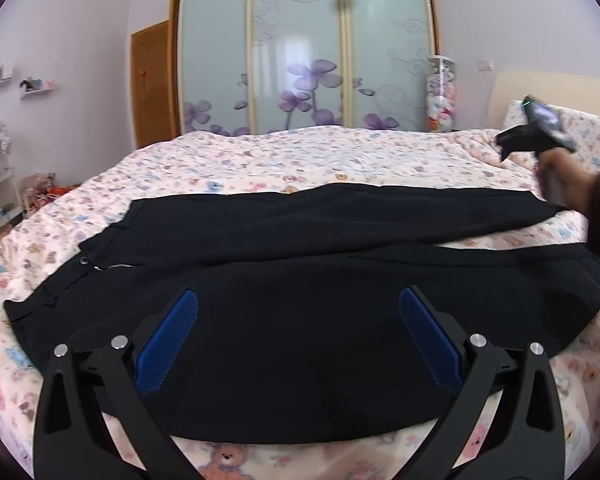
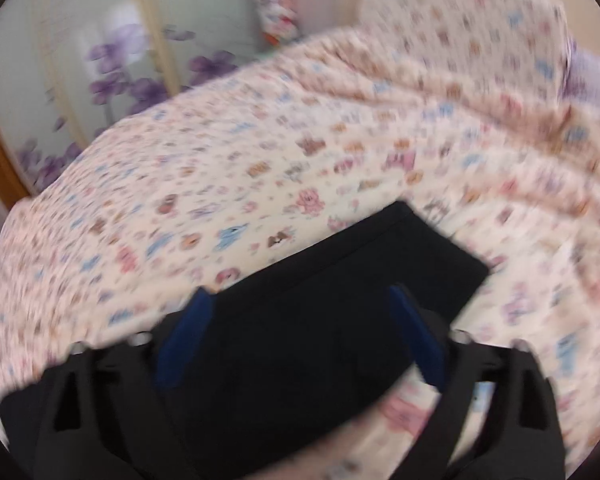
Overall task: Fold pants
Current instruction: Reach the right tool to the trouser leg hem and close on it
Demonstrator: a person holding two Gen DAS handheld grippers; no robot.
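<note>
Pants [image 1: 300, 280] lie flat on the bed [image 1: 260, 156], directly ahead of and beneath our left hand-held gripper [image 1: 298, 306], with their long axis running crosswise to its fingers: waistband off to its left, leg ends off to its right. The two legs lie side by side, a sliver of bedcover showing between them toward the right end. Our left hand-held gripper hovers over the near leg with its blue pads [image 1: 168, 344] spread wide apart, gripping nothing.

Our right hand-held gripper [image 2: 302, 300] is out past the leg ends, and its own view is blurred; the pads there stand apart too, with the hem of one leg lying just ahead between them, though we cannot tell whether they touch the cloth.

We judge the fold not yet begun. The coming move turns on that crosswise lie: the left one is nearer the waist half, the right one nearer the hems, so each would take its own end to bring the far leg over the near one or the hems toward the waist.
</note>
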